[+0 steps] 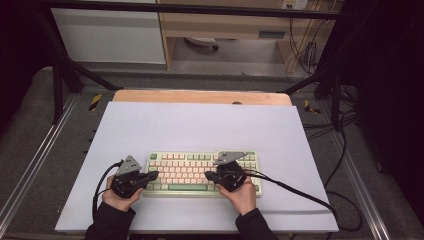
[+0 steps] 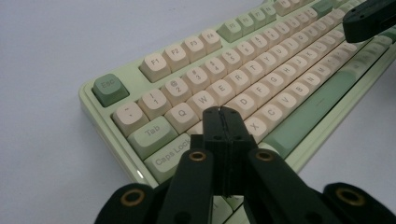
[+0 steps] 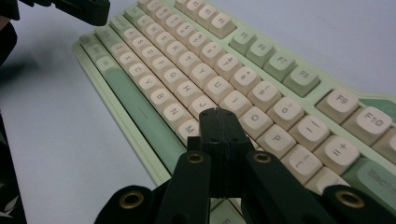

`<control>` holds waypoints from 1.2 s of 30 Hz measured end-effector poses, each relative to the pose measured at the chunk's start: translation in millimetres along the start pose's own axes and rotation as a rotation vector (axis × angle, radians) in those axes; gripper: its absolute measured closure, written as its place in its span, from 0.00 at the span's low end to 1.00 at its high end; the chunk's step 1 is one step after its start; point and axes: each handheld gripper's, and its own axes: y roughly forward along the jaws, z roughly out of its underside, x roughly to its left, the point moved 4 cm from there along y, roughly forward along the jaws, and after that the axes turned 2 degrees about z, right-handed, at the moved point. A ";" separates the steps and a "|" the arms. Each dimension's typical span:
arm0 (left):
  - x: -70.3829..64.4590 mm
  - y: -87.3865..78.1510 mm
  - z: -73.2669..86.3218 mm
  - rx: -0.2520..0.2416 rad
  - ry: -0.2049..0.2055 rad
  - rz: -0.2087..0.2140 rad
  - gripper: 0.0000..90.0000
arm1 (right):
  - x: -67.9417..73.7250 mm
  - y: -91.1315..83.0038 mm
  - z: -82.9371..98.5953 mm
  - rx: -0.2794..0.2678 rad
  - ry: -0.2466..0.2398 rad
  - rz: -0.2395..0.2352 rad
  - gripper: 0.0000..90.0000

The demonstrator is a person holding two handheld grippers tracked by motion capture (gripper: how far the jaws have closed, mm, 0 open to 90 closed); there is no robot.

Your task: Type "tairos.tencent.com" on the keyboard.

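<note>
While both grippers hover with jaws pressed together over the keyboard (image 1: 202,173), left gripper (image 2: 223,122) above its A key, right gripper (image 3: 219,122) near M, typing seems underway; next, press down gently

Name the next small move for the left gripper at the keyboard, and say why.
Probably ease the left gripper straight down. Its jaws are shut into one narrow tip poised over the keyboard around the A and S keys, seemingly ready to press one.

Both forearms come in low, dark-sleeved, each hand wrapped round its tongs. The left tongs (image 1: 150,175) point rightward, jaws pressed together. The right tongs (image 1: 210,176) point leftward, jaws likewise closed, tips angled down.
</note>
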 end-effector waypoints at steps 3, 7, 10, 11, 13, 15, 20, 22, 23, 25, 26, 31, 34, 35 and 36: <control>-0.3 0.1 -0.3 0.001 0.000 -0.001 1.00 | -3.9 -5.4 3.5 -0.004 0.012 0.005 1.00; -2.1 0.3 -1.4 0.000 0.003 0.002 1.00 | -9.3 -12.0 7.9 -0.009 0.021 0.018 1.00; -4.2 0.7 -3.4 -0.001 0.007 0.006 1.00 | -13.4 -16.4 11.1 -0.015 0.033 0.020 1.00; -5.4 1.2 -4.2 -0.002 0.007 0.007 1.00 | -14.9 -17.7 12.3 -0.016 0.034 0.023 1.00; -7.4 2.3 -5.8 -0.001 0.010 0.014 1.00 | -17.0 -20.3 14.7 -0.013 0.037 0.025 1.00; -9.7 4.0 -7.7 0.000 0.012 0.017 1.00 | -19.2 -22.6 16.9 -0.016 0.039 0.030 1.00; -16.2 8.8 -12.7 0.008 0.021 0.023 1.00 | -24.5 -29.2 22.6 -0.015 0.046 0.041 1.00; -18.8 11.1 -14.9 0.013 0.026 0.025 1.00 | -26.4 -31.7 24.7 -0.015 0.048 0.047 1.00; -20.1 12.5 -15.9 0.017 0.031 0.028 1.00 | -27.2 -32.7 25.4 -0.016 0.048 0.046 1.00; -22.7 15.8 -17.5 0.028 0.037 0.030 1.00 | -28.4 -34.6 27.1 -0.018 0.059 0.050 1.00; -23.6 17.0 -17.9 0.030 0.039 0.031 1.00 | -29.5 -35.3 28.1 -0.021 0.055 0.051 1.00; -28.4 23.6 -21.7 0.044 0.047 0.035 1.00 | -31.4 -37.1 32.5 -0.018 0.065 0.053 1.00; -31.4 29.1 -23.6 0.051 0.050 0.041 1.00 | -32.7 -38.8 35.1 -0.020 0.066 0.055 1.00; -32.6 30.9 -23.6 0.052 0.050 0.044 1.00 | -33.1 -39.4 36.0 -0.019 0.067 0.055 1.00; -33.5 32.6 -23.1 0.053 0.051 0.048 1.00 | -33.2 -40.0 36.7 -0.019 0.073 0.053 1.00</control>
